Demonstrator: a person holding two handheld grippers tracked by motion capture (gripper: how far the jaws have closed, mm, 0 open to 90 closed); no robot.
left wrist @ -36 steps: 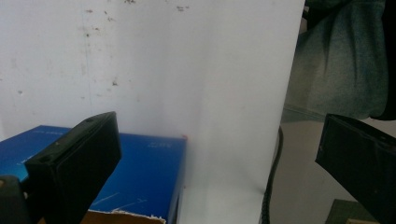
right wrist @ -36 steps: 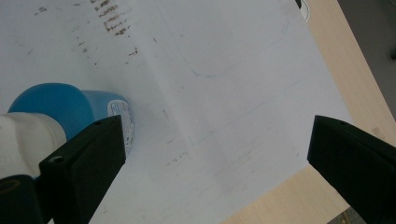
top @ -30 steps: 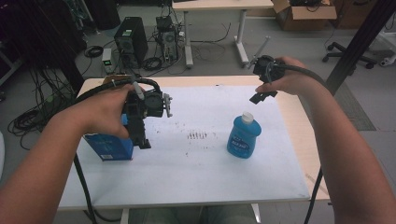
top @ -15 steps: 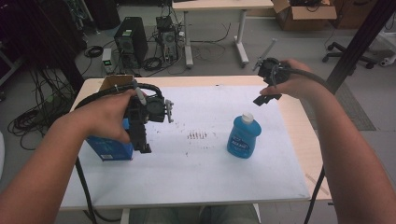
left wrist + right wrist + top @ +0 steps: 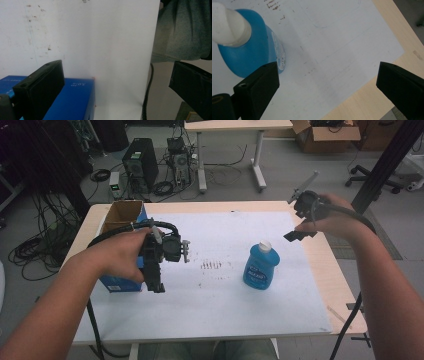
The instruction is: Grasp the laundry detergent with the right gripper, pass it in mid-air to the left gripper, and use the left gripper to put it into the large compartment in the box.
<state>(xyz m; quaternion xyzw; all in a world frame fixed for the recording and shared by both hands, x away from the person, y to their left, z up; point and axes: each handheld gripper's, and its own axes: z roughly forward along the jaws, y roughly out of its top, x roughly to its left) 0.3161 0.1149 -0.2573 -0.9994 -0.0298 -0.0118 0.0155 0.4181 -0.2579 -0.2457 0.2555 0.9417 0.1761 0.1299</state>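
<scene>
Hovering right claw [image 5: 300,236] above bottle [image 5: 261,266]

Even indoor light, soft shadows; both gripper views are slightly blurred up close.

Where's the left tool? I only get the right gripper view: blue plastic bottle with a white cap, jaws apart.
Observer: The left tool points down at the near right corner of an open blue cardboard box, on the table's left.
Operator: Open or shut?
Observer: Open. In the left gripper view, one jaw is over the box's edge.
Operator: And the right side?
Observer: The right tool is in the air to the right of the blue plastic bottle, not touching it.
</scene>
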